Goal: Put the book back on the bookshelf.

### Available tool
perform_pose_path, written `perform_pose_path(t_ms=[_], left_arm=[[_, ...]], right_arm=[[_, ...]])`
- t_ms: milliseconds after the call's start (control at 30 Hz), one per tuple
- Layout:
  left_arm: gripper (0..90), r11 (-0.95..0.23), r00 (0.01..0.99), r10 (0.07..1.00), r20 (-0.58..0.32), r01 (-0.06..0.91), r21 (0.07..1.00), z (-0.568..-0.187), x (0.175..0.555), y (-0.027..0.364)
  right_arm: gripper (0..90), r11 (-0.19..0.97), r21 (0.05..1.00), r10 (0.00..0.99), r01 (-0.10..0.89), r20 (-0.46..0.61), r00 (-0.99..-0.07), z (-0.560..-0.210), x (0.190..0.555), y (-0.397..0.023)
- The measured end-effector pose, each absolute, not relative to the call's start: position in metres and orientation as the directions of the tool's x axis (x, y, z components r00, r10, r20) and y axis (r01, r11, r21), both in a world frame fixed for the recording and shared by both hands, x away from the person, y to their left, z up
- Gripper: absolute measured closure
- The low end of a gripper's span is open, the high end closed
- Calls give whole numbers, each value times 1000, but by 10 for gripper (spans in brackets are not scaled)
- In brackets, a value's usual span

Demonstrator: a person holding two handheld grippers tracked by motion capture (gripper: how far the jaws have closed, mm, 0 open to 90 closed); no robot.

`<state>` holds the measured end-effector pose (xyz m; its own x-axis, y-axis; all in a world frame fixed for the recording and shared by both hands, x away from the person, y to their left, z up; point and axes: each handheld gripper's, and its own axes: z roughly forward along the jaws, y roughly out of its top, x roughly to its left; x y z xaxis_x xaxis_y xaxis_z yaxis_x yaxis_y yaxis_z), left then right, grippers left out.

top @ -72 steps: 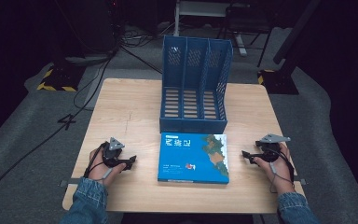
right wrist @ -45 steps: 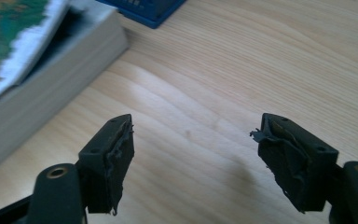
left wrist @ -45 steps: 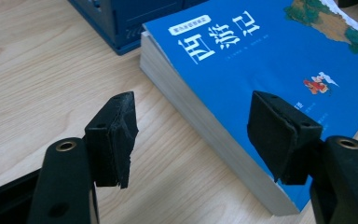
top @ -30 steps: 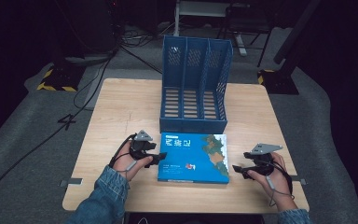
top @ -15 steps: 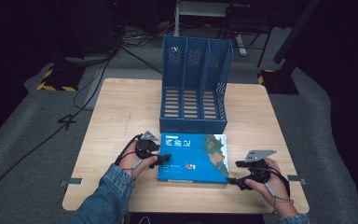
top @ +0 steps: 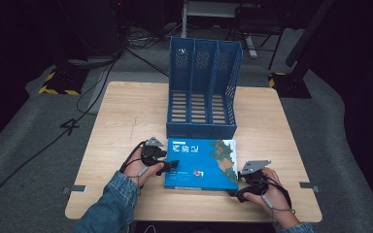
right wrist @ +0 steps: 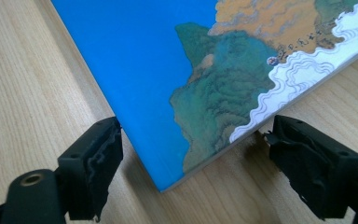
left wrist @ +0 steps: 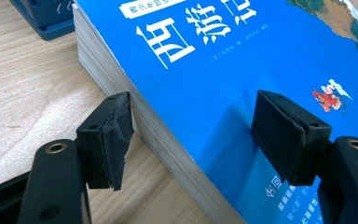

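Observation:
A thick blue book (top: 201, 165) with white Chinese title lettering lies flat on the wooden table (top: 126, 111), just in front of a blue file rack (top: 201, 92). My left gripper (top: 167, 165) is open at the book's left edge. In the left gripper view, the left gripper (left wrist: 196, 135) has one pad beside the page block and the other over the book's cover (left wrist: 214, 70). My right gripper (top: 243, 191) is open at the book's front right corner. In the right gripper view, the right gripper (right wrist: 203, 163) straddles that corner of the book (right wrist: 168, 70) without gripping it.
The file rack has three upright slots open to the top and front, and its base nearly touches the book's far edge. Bare tabletop (top: 277, 126) lies to either side of the rack. Dark floor with cables (top: 92, 82) surrounds the table.
Both hands have come in from the table's sides to the book. The left gripper reached its left edge, the right gripper its front right corner. The book has not moved.

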<state>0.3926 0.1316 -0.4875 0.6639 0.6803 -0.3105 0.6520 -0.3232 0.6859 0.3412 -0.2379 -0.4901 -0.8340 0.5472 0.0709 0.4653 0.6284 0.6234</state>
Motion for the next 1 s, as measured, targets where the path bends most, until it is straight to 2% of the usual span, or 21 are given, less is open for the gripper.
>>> perform_pose_path(t_ms=[233,500,633,733,800,1000], left_arm=[[299,-327,670,682,-292,637,698,-488,390,132],[302,-268,631,687,-360,681,682,-492,391,134],[311,-295,651,690,-317,653,698,-489,389,132],[363,-319,669,689,-279,626,712,-485,388,135],[430,-320,678,685,-268,610,725,-483,388,137],[511,-302,700,644,-309,604,737,-472,383,139]], right_arm=[[178,632,626,549,457,55,-834,-491,342,-238],[162,634,626,552,455,47,-833,-492,342,-236],[156,636,626,551,452,43,-833,-492,342,-236],[155,636,626,550,451,41,-834,-492,342,-236],[153,636,626,551,451,41,-834,-492,342,-236],[152,636,626,551,451,41,-834,-492,342,-236]])
